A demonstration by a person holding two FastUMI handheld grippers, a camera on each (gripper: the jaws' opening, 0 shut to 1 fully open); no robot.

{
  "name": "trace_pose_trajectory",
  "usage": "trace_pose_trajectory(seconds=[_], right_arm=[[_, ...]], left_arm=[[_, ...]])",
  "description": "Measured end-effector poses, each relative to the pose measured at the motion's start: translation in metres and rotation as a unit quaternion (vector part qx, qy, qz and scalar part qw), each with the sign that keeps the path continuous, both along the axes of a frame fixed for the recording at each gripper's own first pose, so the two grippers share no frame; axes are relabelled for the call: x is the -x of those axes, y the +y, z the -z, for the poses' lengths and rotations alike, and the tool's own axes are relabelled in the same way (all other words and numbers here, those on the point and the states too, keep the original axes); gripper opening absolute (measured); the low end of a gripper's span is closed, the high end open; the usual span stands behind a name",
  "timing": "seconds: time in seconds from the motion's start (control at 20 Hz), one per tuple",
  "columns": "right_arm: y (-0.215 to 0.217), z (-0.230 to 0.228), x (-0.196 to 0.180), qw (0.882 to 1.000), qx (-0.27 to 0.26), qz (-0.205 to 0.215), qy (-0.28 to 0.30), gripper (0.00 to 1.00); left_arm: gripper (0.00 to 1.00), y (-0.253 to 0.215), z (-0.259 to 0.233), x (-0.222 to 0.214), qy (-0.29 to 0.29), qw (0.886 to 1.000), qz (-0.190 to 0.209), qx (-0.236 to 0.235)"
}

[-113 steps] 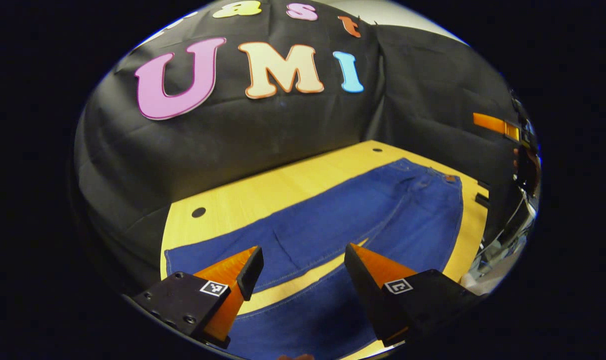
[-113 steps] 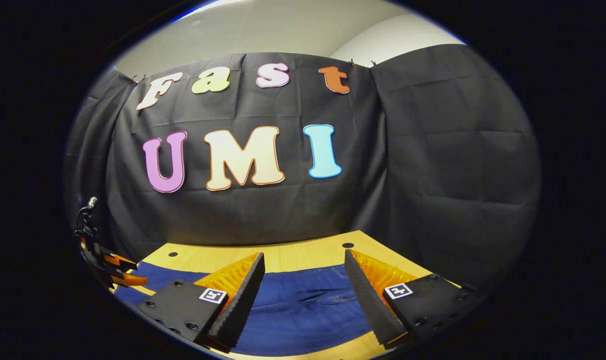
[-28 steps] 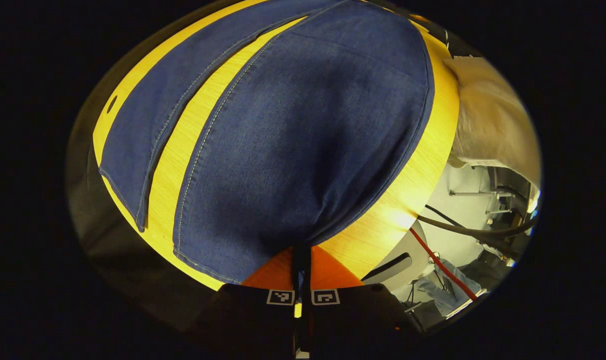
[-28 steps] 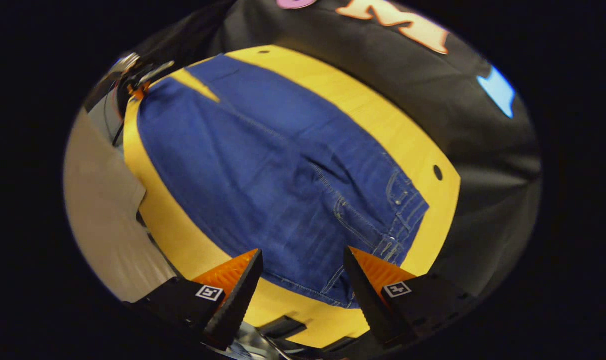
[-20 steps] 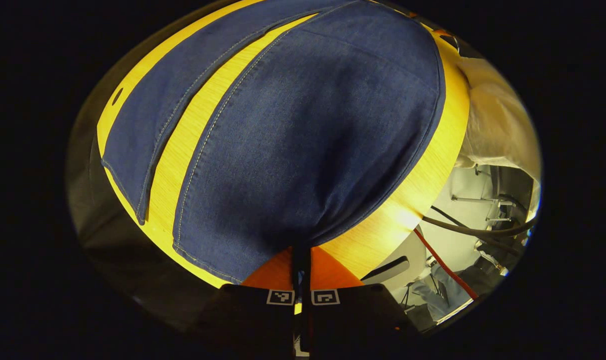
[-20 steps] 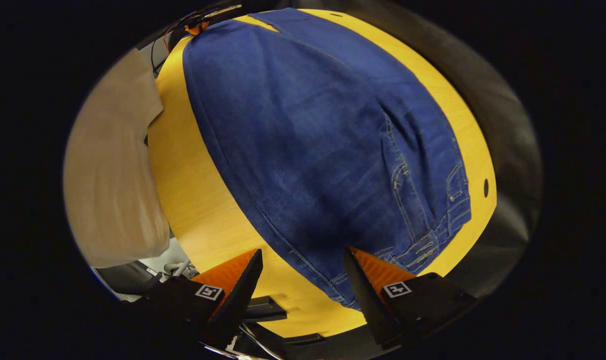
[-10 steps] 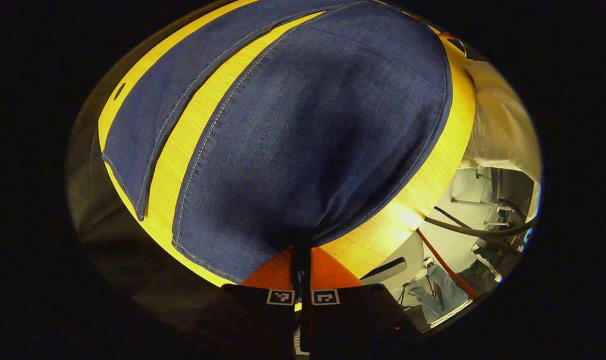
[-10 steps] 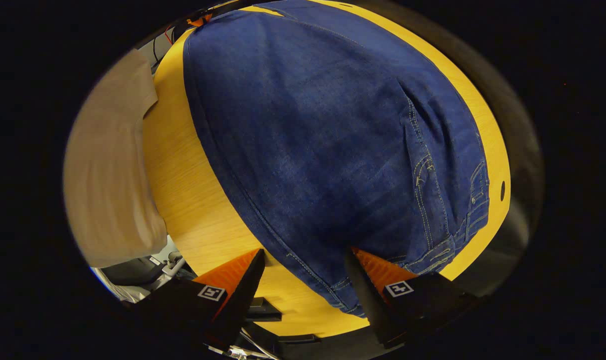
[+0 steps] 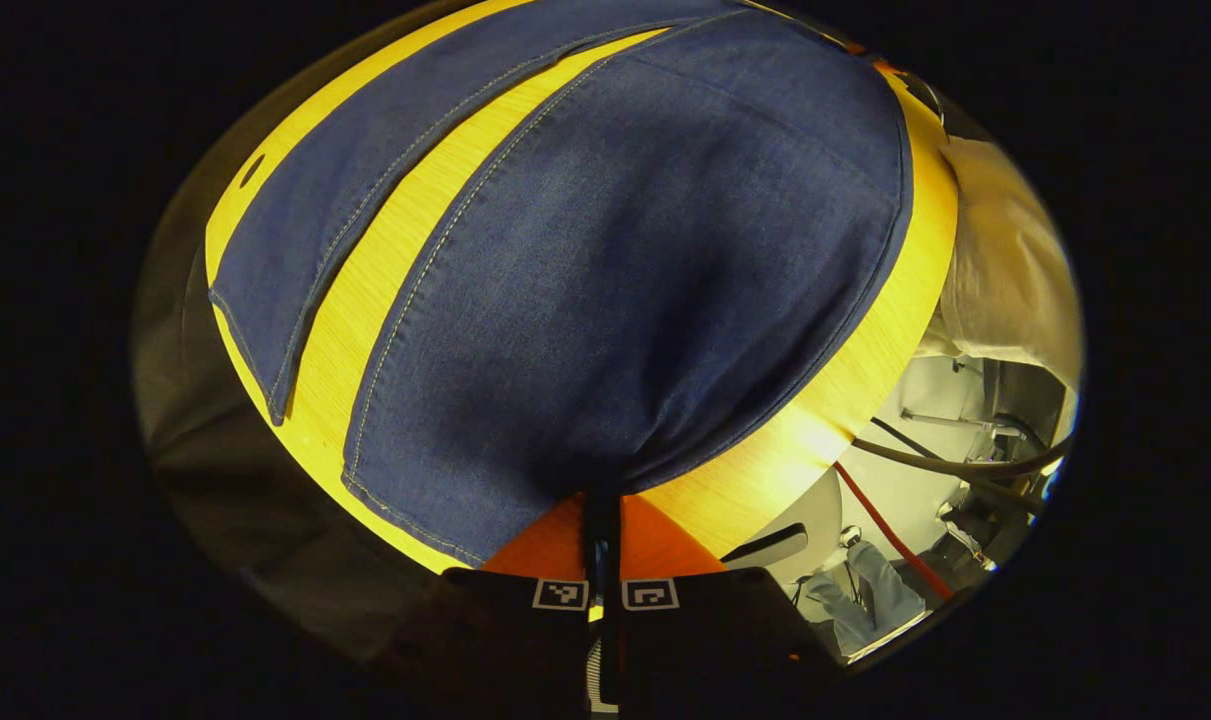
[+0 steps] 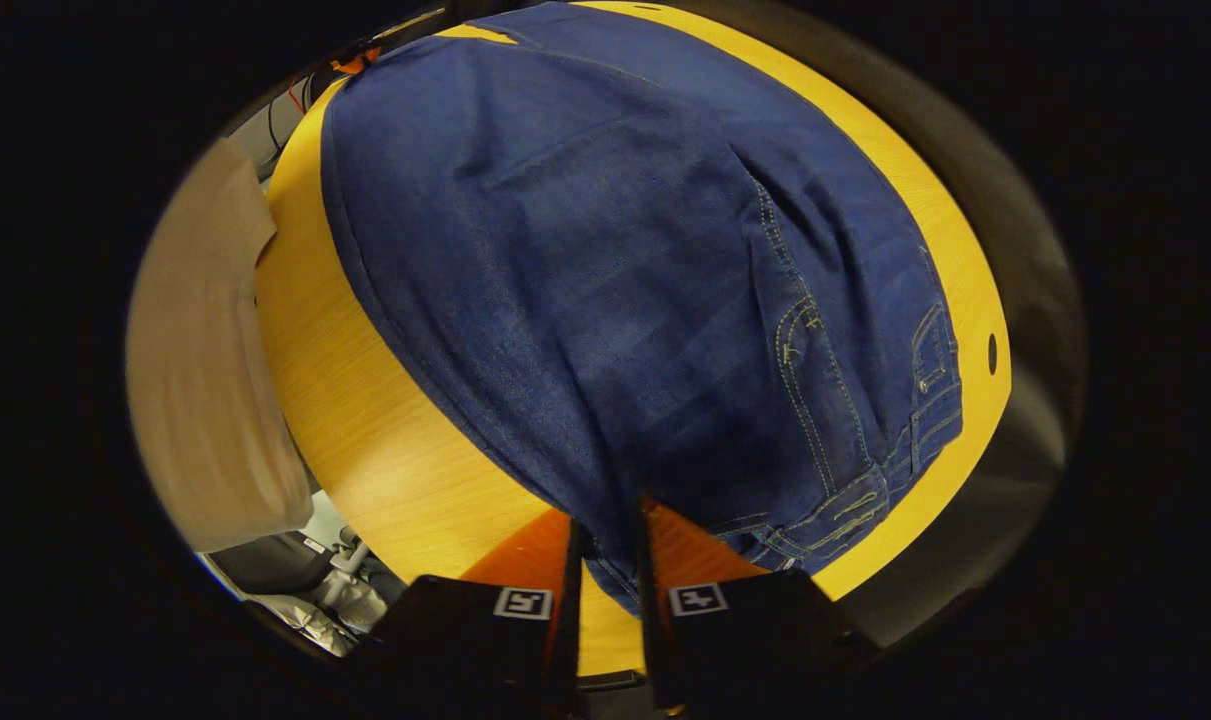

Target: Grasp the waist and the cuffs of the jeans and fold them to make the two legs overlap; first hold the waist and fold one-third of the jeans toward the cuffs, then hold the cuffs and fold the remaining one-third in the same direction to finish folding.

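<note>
Down at the near edge of the counter [image 9: 845, 350], the left gripper [image 9: 601, 520] has its jaws pressed together on the corner of the cuff [image 9: 435, 500] of the jeans [image 9: 615, 280], the denim gathering into a small peak right where the fingers meet. Blue cloth runs away from that pinch across the yellow wood, and the far leg [image 9: 305, 210] lies flat beside it, a strip of bare counter showing between the two legs. Over in the right gripper view, the right gripper [image 10: 606, 545] has its jaws nearly together, pinching the edge of the waist [image 10: 865, 470] at the near corner of the garment, with belt loops and pocket stitching spreading off to the right. A round hole [image 10: 992, 353] sits in the counter just beyond the waistband. A pale sleeve [image 10: 200, 360] shows at the left, off the counter's edge. Cables [image 9: 925, 470] trail below the counter in the left gripper view.
</note>
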State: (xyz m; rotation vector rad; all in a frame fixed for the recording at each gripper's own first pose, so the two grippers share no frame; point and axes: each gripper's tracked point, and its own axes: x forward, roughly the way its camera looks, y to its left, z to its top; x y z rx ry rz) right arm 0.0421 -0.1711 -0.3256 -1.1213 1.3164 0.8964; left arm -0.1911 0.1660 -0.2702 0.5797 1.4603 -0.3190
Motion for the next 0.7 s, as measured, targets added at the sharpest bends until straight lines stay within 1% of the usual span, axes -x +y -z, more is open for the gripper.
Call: trace_pose_trajectory(seconds=[0.05, 0.1, 0.15, 0.2, 0.25, 0.45, 0.5, 0.55, 0.6, 0.65, 0.7], right_arm=[[-0.001, -0.002, 0.004, 1.000, 0.000, 0.009, -0.002, 0.12], [0.001, -0.003, 0.006, 1.000, 0.001, 0.014, 0.000, 0.10], [0.001, -0.003, 0.003, 1.000, -0.001, 0.015, -0.002, 0.09], [-0.001, -0.002, 0.003, 1.000, 0.000, 0.022, -0.002, 0.00], [0.001, -0.009, 0.002, 0.999, -0.006, 0.031, -0.008, 0.03], [0.009, -0.031, -0.009, 0.995, -0.041, 0.089, -0.027, 0.03], [0.013, -0.039, -0.015, 0.993, -0.049, 0.097, -0.035, 0.03], [0.013, -0.047, -0.023, 0.992, -0.053, 0.109, -0.044, 0.00], [0.016, -0.057, -0.031, 0.990, -0.059, 0.118, -0.057, 0.03], [0.020, -0.065, -0.040, 0.987, -0.069, 0.128, -0.072, 0.00], [0.024, -0.078, -0.050, 0.983, -0.080, 0.139, -0.089, 0.03]], left_arm=[[0.00, -0.001, -0.001, 0.000, 0.006, 1.000, -0.002, -0.002], [0.00, -0.001, -0.003, 0.001, 0.013, 1.000, 0.000, -0.005], [0.00, -0.001, -0.004, 0.001, 0.021, 1.000, 0.007, -0.009], [0.00, -0.001, -0.005, 0.002, 0.029, 0.999, 0.011, -0.012], [0.00, -0.001, -0.007, 0.003, 0.035, 0.999, 0.011, -0.011], [0.00, 0.003, -0.036, -0.003, 0.025, 0.999, 0.015, -0.015], [0.00, 0.003, -0.046, -0.005, 0.024, 0.999, 0.011, -0.018], [0.00, 0.004, -0.057, -0.009, 0.021, 1.000, 0.007, -0.019], [0.00, 0.006, -0.070, -0.017, 0.017, 1.000, 0.008, -0.022], [0.00, 0.007, -0.079, -0.025, 0.013, 0.999, 0.012, -0.027], [0.00, 0.012, -0.094, -0.034, 0.011, 0.999, 0.017, -0.034]])
